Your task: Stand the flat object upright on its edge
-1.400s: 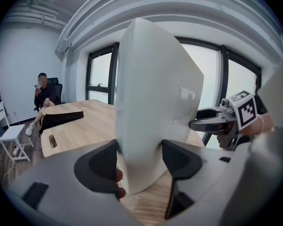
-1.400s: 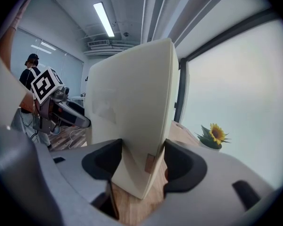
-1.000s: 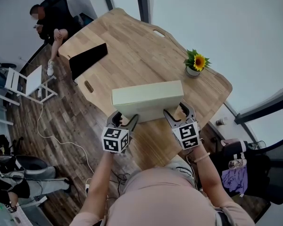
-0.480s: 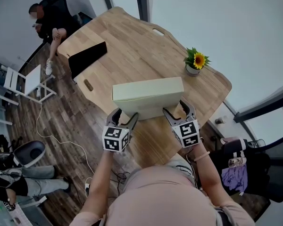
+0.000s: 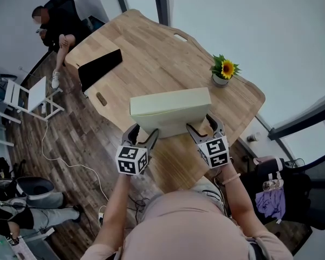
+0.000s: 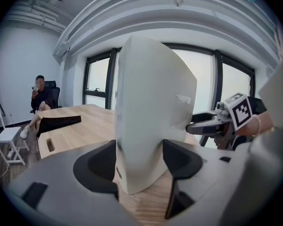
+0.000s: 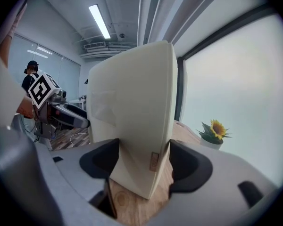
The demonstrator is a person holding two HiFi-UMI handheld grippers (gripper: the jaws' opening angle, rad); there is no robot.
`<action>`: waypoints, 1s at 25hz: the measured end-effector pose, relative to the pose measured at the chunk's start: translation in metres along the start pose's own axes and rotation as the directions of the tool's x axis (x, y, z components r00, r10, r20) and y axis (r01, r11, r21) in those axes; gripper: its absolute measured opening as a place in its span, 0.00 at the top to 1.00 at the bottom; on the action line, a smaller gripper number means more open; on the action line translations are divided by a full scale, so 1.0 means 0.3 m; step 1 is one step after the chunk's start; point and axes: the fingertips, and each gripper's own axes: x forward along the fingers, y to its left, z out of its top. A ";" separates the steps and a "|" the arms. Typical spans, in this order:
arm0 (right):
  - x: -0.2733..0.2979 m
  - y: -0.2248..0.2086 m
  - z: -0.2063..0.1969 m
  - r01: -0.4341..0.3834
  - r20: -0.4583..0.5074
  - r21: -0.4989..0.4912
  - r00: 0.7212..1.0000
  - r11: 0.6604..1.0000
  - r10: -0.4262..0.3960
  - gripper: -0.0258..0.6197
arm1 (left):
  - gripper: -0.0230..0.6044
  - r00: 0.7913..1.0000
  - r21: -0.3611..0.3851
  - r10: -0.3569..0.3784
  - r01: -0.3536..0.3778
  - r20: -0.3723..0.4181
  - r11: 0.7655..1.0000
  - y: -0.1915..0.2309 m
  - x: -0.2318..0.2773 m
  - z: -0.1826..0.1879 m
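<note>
Standing upright, box (image 5: 170,110) fills left gripper's (image 5: 143,132) fingers (image 6: 96,166) and right gripper's (image 5: 201,124) — just opening.

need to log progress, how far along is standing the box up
Done: the cream box stands on its long edge on the table. In hand: left tongs grip it; right tongs have just been opening, box between them. Left: let go, see it stays.
</note>
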 end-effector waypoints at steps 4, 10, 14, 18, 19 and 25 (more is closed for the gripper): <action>-0.005 0.000 -0.001 0.016 0.002 0.017 1.000 1.000 -0.016 0.45 | 0.51 1.000 -0.002 0.001 -0.001 0.009 1.000 0.006 -0.013 0.008; -0.018 -0.001 0.004 0.048 0.005 0.025 0.999 0.999 -0.048 0.44 | 0.51 1.000 0.000 -0.004 0.004 0.016 1.000 0.000 -0.036 0.006; -0.030 -0.008 0.014 0.072 0.012 0.046 0.997 0.996 -0.072 0.44 | 0.51 1.000 0.010 -0.011 0.011 0.017 1.000 -0.009 -0.049 0.010; -0.044 -0.012 0.031 0.090 0.019 0.068 0.996 0.994 -0.092 0.44 | 0.51 0.999 0.020 -0.030 0.030 0.012 0.999 -0.016 -0.058 0.017; -0.048 -0.009 0.034 0.093 0.019 0.070 0.995 0.993 -0.095 0.44 | 0.51 0.999 0.022 -0.036 0.036 0.011 0.999 -0.018 -0.061 0.018; -0.076 0.021 0.044 0.120 0.024 0.071 0.992 0.990 -0.122 0.44 | 0.51 0.999 0.024 -0.050 0.050 0.016 0.998 -0.024 -0.087 0.015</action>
